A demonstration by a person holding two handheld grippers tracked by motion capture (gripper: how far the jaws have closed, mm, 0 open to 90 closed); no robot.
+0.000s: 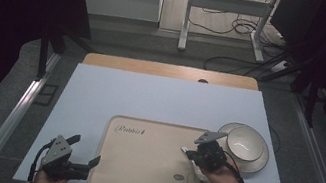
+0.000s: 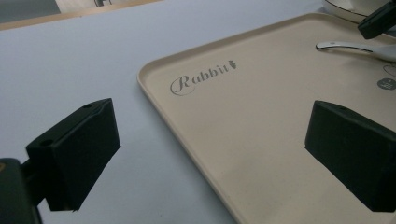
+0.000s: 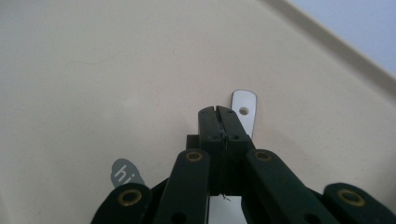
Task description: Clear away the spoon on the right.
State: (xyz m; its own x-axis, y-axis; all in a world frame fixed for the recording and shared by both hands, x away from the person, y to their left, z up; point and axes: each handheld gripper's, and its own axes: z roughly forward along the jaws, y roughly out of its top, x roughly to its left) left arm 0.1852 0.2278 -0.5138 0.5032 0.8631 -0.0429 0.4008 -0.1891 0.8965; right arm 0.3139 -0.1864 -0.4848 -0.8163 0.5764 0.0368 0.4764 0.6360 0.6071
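Note:
A beige tray (image 1: 137,168) printed "Rabbit" lies on the white table near the front edge. My right gripper (image 1: 190,153) is low over the tray's right part, shut on the handle of a white spoon (image 1: 198,172). In the right gripper view the jaws (image 3: 218,111) are closed and the spoon handle's end with its hole (image 3: 243,110) sticks out past them over the tray (image 3: 116,70). My left gripper (image 1: 85,150) stands open at the tray's left edge. In the left gripper view its jaws (image 2: 212,109) straddle the tray's rim (image 2: 154,100) with nothing between them; the spoon (image 2: 348,46) lies far right.
A pale bowl (image 1: 245,141) sits on a plate (image 1: 255,166) just right of the tray, close to my right gripper. The white sheet (image 1: 159,101) covers the table beyond the tray. A wooden strip (image 1: 169,70) runs along the far edge. Metal rails flank the table.

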